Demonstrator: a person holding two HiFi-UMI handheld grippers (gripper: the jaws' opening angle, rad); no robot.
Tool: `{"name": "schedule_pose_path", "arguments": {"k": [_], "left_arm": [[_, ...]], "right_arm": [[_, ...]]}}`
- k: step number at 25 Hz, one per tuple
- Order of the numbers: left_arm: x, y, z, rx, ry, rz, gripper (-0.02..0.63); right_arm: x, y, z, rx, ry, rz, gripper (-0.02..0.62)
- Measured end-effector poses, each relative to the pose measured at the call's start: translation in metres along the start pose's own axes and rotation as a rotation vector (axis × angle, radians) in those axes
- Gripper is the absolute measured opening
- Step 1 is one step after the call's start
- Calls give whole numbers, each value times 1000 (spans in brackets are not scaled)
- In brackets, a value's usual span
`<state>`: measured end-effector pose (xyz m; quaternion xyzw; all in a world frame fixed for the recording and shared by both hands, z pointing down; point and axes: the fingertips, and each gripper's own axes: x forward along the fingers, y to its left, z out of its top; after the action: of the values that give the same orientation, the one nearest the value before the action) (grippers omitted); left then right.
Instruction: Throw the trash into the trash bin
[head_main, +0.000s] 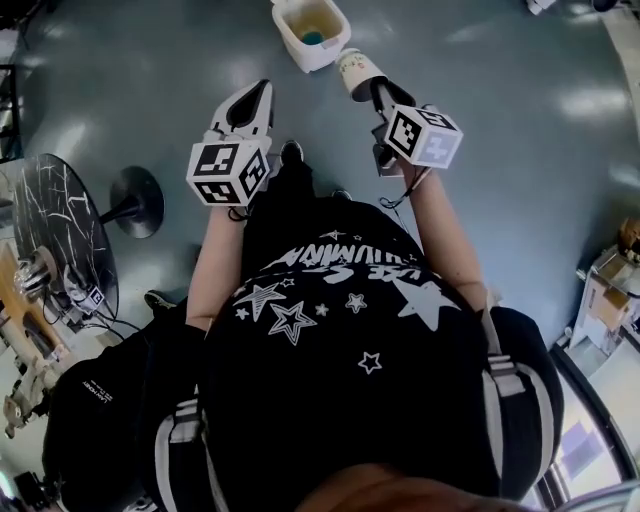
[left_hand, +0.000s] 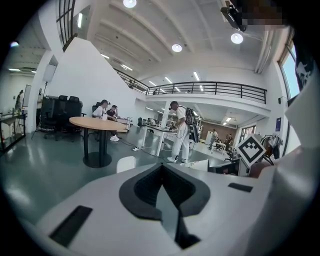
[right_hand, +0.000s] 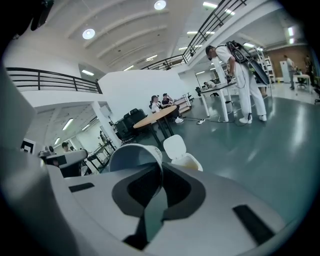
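A white trash bin stands open on the grey floor just ahead of me, its lid tipped back and something blue inside. My right gripper is shut on the rim of a paper cup, which lies on its side close to the bin's right edge. In the right gripper view the cup sits pinched at the tips of the right gripper, with the bin right behind it. My left gripper is shut and holds nothing; in the left gripper view the left gripper points past the bin's lid.
A round table with a black disc foot stands to my left. Farther off there is a round wooden table, and a person in white stands at a desk. My own shoes are right below the grippers.
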<state>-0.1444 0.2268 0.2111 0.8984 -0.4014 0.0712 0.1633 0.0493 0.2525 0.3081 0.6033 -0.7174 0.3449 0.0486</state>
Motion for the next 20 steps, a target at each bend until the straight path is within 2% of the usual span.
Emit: {"name": "schedule_pose_path", "arguments": {"k": [10, 20], "left_arm": [[62, 94, 31, -34, 27, -70, 10], [88, 141, 28, -107, 50, -96, 11]], "right_arm": [[86, 36, 59, -12, -2, -86, 13], [126, 40, 55, 17, 11, -145, 14]]}}
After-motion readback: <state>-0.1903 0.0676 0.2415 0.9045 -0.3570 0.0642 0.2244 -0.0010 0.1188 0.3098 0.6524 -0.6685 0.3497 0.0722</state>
